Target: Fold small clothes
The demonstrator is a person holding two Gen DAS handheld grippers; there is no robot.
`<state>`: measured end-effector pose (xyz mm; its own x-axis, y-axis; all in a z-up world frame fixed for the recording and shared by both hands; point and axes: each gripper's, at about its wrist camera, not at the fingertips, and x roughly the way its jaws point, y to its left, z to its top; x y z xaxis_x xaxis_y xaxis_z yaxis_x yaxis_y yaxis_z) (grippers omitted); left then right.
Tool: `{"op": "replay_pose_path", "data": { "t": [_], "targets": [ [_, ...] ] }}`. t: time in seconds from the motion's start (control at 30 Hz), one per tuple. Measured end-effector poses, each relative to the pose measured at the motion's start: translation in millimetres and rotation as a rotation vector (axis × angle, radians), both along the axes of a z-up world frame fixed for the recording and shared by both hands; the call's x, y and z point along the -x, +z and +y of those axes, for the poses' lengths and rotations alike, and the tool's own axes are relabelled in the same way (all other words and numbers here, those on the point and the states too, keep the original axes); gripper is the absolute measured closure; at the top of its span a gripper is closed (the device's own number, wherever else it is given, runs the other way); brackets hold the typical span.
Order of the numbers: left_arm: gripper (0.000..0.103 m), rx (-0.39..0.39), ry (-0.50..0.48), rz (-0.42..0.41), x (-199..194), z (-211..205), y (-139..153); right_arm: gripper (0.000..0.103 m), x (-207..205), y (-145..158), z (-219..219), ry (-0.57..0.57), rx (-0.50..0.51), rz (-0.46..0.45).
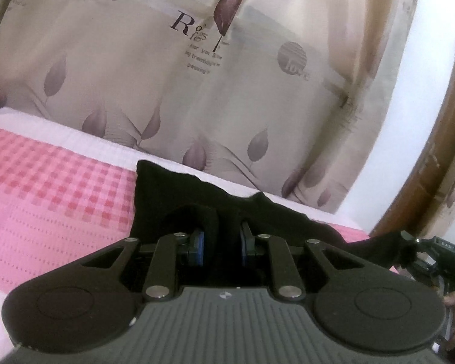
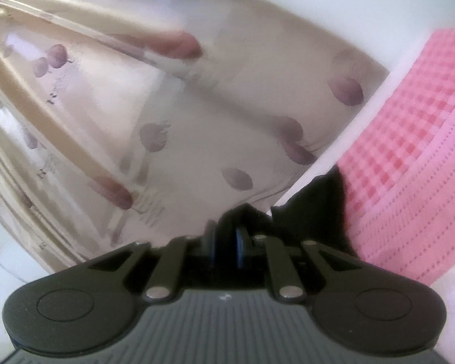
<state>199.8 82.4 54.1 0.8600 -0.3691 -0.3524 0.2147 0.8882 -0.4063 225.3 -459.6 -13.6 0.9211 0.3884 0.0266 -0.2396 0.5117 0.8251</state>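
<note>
A small black garment (image 1: 179,191) is lifted above a pink checked bed cover (image 1: 54,182). My left gripper (image 1: 223,227) is shut on its edge, with black cloth bunched between the blue pads (image 1: 198,241). The garment stretches right toward my right gripper (image 1: 436,254), seen at the frame's right edge. In the right wrist view my right gripper (image 2: 226,230) is shut on the black garment (image 2: 315,209), which hangs to its right over the pink cover (image 2: 409,157). That view is blurred and tilted.
A beige curtain (image 1: 197,75) with purple leaves and lettering hangs behind the bed. A white wall (image 1: 421,97) and a brown wooden door frame (image 1: 439,151) stand at the right. A white sheet strip (image 1: 75,136) borders the pink cover.
</note>
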Motion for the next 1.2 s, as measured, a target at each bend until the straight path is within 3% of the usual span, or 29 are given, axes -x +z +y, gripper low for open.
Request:
{"op": "replay_pose_path", "data": {
  "t": [0.43, 0.87, 1.2],
  "targets": [
    [0.082, -0.011, 0.052, 0.027, -68, -8, -11, 0.090, -73, -17, -7, -0.046, -0.005, 0.102],
    [0.081, -0.031, 0.105, 0.091, -120, -12, -41, 0.090, -126, -44, -4, -0.068, -0.018, 0.169],
    [0.063, -0.004, 0.137, 0.110, -141, -11, -51, 0.089, -150, -51, -1, -0.082, -0.028, 0.201]
  ]
}}
